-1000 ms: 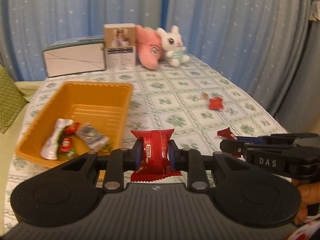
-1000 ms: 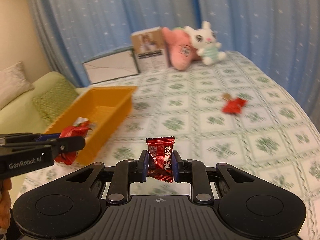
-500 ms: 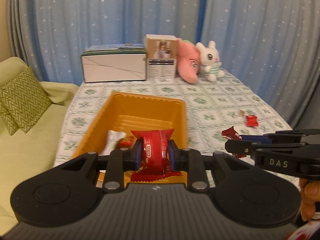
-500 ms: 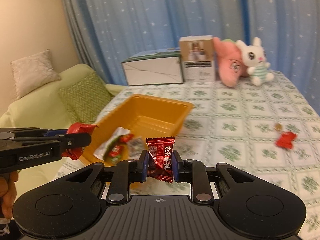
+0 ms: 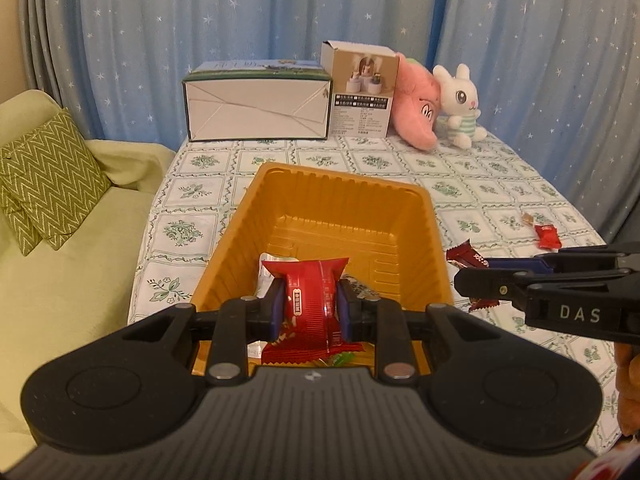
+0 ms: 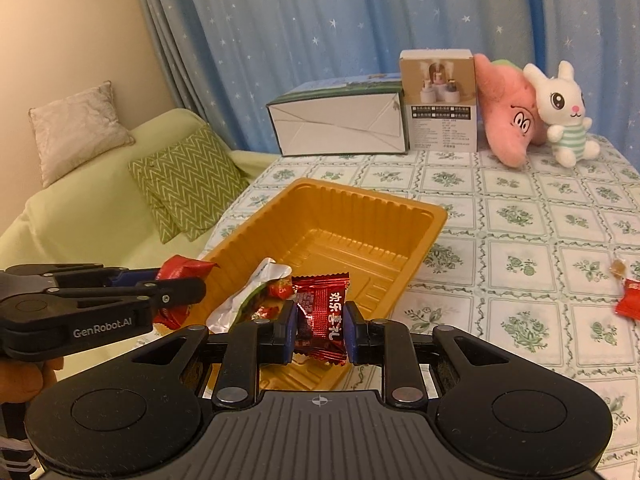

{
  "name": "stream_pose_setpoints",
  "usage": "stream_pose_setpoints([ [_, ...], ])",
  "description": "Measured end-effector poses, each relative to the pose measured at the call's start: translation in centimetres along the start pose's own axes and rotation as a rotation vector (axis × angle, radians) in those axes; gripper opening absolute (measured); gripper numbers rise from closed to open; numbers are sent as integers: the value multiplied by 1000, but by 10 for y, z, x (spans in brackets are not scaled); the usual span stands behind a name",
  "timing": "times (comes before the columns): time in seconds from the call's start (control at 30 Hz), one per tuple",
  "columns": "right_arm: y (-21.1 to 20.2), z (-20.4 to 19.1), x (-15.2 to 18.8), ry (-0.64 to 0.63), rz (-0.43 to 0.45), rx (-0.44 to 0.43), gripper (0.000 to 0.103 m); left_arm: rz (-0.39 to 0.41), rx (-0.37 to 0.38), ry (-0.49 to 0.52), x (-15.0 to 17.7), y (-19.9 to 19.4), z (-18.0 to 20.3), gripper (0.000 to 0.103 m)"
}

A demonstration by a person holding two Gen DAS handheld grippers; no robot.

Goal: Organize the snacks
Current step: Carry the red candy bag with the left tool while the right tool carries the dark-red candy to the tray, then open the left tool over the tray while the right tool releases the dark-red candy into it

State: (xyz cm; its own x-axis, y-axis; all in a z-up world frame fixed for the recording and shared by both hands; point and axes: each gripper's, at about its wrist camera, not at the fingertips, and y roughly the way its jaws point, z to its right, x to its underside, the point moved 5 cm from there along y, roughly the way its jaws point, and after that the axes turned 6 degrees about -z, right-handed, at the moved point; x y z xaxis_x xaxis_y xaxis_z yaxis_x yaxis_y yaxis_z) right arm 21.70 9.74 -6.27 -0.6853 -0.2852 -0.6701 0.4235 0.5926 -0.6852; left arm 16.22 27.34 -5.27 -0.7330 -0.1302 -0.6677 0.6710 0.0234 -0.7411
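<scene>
An orange plastic tray (image 5: 320, 208) (image 6: 424, 216) sits on the patterned tablecloth with a few wrapped snacks (image 6: 256, 292) at its near end. My left gripper (image 5: 311, 300) is shut on a bright red snack packet (image 5: 308, 280) and holds it over the tray's near end. It shows at the left of the right wrist view (image 6: 176, 292). My right gripper (image 6: 320, 326) is shut on a dark red candy packet (image 6: 322, 312) above the tray's near right corner. It shows at the right of the left wrist view (image 5: 476, 276).
A red candy (image 5: 548, 236) (image 6: 628, 300) and a small brown sweet (image 6: 618, 267) lie on the table to the right. A white box (image 5: 258, 110), a product carton (image 5: 362, 92), a pink plush (image 5: 416, 112) and a bunny plush (image 5: 458, 108) stand at the back. A green sofa (image 5: 60, 280) is left.
Both grippers have swung left from the open table to over the orange tray, each still holding its packet. The tray now fills the middle of both views.
</scene>
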Motion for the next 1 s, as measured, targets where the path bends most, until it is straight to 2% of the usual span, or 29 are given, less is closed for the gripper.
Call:
stream_pose_setpoints([
  [0.33, 18, 4, -3, 8, -13, -5, 24, -37, 10, 5, -1, 29, -3, 25],
  [0.43, 22, 5, -2, 12, -19, -5, 24, -37, 1, -3, 2, 32, -5, 39],
  [1.0, 26, -14, -6, 0, -17, -49, 25, -2, -29, -26, 6, 4, -16, 39],
])
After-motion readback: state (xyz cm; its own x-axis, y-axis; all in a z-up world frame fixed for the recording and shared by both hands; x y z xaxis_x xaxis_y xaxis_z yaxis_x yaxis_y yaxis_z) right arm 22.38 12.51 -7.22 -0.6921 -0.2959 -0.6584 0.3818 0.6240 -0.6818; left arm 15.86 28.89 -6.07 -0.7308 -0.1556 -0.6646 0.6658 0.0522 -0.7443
